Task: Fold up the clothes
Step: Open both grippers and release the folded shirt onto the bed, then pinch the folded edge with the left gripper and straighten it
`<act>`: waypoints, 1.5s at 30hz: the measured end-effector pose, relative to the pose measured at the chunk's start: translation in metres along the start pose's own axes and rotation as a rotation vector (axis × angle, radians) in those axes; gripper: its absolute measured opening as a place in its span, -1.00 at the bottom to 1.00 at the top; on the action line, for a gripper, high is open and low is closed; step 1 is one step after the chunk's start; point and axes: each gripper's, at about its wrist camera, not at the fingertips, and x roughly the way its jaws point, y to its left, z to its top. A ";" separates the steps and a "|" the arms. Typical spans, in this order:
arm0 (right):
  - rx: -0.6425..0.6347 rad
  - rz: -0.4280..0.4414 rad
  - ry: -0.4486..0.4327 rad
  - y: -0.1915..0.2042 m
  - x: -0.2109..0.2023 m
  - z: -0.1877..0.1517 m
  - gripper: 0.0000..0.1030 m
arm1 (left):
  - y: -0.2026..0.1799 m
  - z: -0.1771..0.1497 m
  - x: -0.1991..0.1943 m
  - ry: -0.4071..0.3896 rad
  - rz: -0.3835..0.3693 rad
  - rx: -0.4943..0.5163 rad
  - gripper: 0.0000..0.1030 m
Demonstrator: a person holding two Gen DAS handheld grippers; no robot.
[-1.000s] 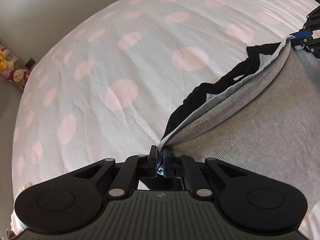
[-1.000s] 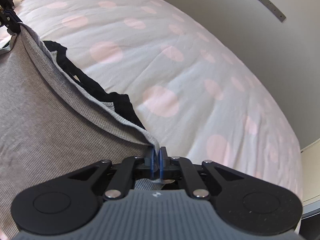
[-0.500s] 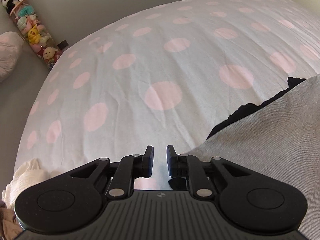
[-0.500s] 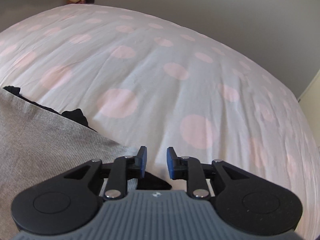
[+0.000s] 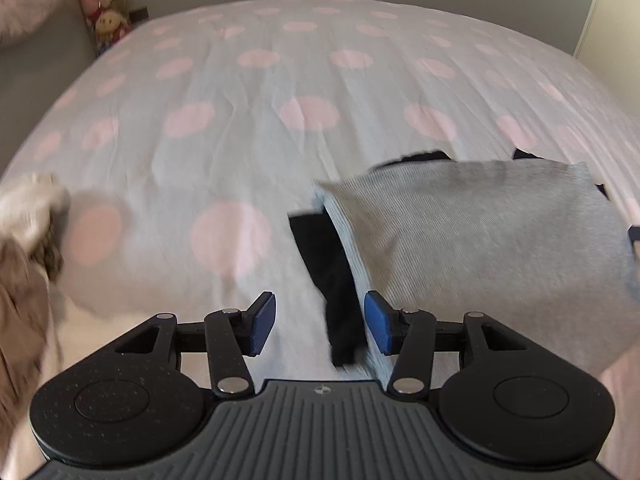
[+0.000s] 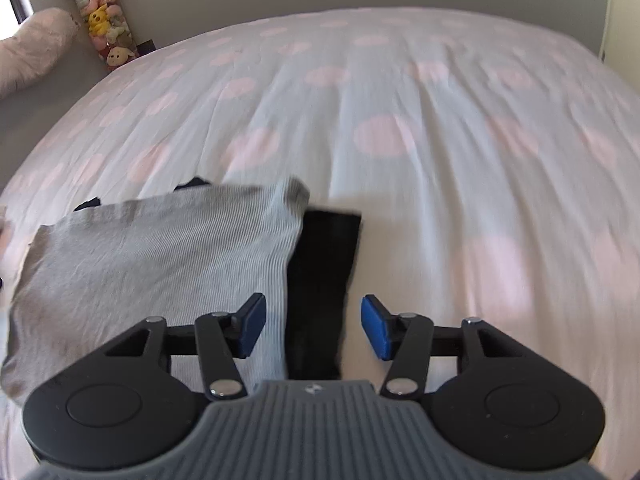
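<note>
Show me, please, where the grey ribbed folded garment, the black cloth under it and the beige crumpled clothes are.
grey ribbed folded garment [image 6: 160, 248], right wrist view, middle of its top layer.
black cloth [image 6: 320, 280], right wrist view, strip showing beside the grey edge.
beige crumpled clothes [image 5: 20, 272], left wrist view, blurred heap at left edge.

The bedsheet [image 5: 248, 92] ahead of the jaws is pale blue-grey with large soft pink dots — the same spotted cloth fills the right wrist view [image 6: 460, 128]. The folded top [image 5: 480, 232] is heather grey with fine ribbed stripes, and a plain black layer [image 5: 332, 264] shows along its edge between the jaws; both grippers [image 5: 320, 326] [image 6: 312, 326] are black with bright blue pads [image 5: 264, 322]. Left of the left jaws lies a beige, cream-edged cloth [image 5: 24, 256] — blurred.
</note>
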 end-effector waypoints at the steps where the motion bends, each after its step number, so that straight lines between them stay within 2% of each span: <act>1: 0.024 0.015 0.008 -0.002 -0.002 -0.009 0.11 | 0.000 -0.007 -0.003 0.004 -0.017 -0.020 -0.08; 6: 0.130 0.074 0.042 -0.012 -0.013 -0.053 0.11 | 0.000 -0.047 -0.005 0.031 -0.067 -0.094 -0.07; 10: 0.177 0.089 0.022 -0.017 -0.021 -0.082 0.11 | 0.003 -0.076 -0.003 0.030 -0.097 -0.180 -0.06; 16: 0.218 0.102 -0.020 -0.015 -0.024 -0.102 0.09 | -0.007 -0.092 -0.003 -0.018 -0.113 -0.223 -0.06; 19: 0.225 0.103 -0.041 -0.009 -0.022 -0.110 -0.05 | -0.022 -0.097 0.000 -0.042 -0.093 -0.205 -0.08; 21: 0.230 0.103 -0.055 -0.005 -0.021 -0.114 -0.31 | -0.028 -0.100 0.002 -0.060 -0.081 -0.206 -0.27; 22: 0.236 0.104 -0.062 -0.003 -0.021 -0.116 -0.39 | -0.029 -0.100 0.002 -0.065 -0.083 -0.215 -0.47; 23: 0.247 0.109 -0.065 -0.003 -0.021 -0.117 -0.67 | -0.028 -0.100 0.002 -0.067 -0.091 -0.230 -0.68; 24: 0.261 0.117 -0.067 -0.004 -0.022 -0.118 -0.69 | -0.027 -0.099 0.001 -0.066 -0.096 -0.241 -0.77; 26: 0.269 0.116 -0.077 -0.005 -0.026 -0.116 -0.72 | -0.024 -0.096 -0.001 -0.054 -0.101 -0.254 -0.87; 31: 0.244 0.096 -0.115 -0.002 -0.047 -0.107 -0.74 | -0.020 -0.088 -0.019 -0.048 -0.102 -0.249 -0.90; 37: 0.229 0.091 -0.102 0.001 -0.075 -0.101 -0.75 | -0.011 -0.084 -0.048 -0.024 -0.119 -0.280 -0.90; 41: 0.226 0.093 -0.087 0.002 -0.094 -0.109 -0.76 | -0.018 -0.092 -0.068 0.000 -0.118 -0.247 -0.90; 45: 0.251 0.099 -0.055 0.000 -0.119 -0.129 -0.76 | -0.023 -0.114 -0.092 0.023 -0.127 -0.228 -0.90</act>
